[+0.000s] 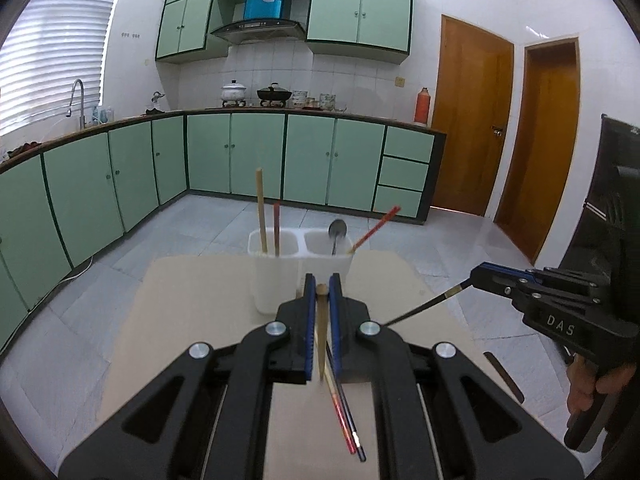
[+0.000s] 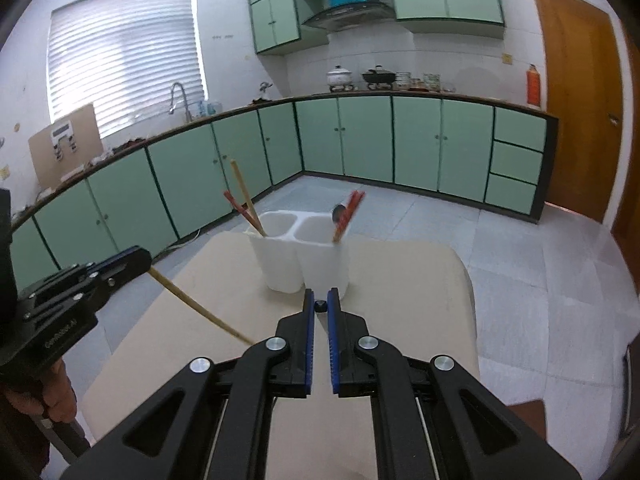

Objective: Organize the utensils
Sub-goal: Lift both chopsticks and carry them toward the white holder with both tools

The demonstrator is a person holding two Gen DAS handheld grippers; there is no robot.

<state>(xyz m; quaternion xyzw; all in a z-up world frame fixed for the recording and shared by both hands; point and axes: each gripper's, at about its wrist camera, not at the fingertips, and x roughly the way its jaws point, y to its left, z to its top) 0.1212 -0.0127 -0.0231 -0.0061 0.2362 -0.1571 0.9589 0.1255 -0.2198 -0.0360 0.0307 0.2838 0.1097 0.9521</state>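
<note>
Still, both jaws pinch chopsticks by one end only: the left gripper (image 1: 321, 289) holds a tan bamboo chopstick (image 2: 196, 305), the right gripper (image 2: 320, 305) a slim black chopstick (image 1: 424, 307); either could swivel and miss the white two-compartment plastic holder (image 1: 298, 254).

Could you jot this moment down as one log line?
left gripper: shut on bamboo chopstick | right gripper: shut on black chopstick | holder: ahead on table

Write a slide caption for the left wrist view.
Left gripper grips a bamboo chopstick before the holder; right gripper holds a black one.
</note>
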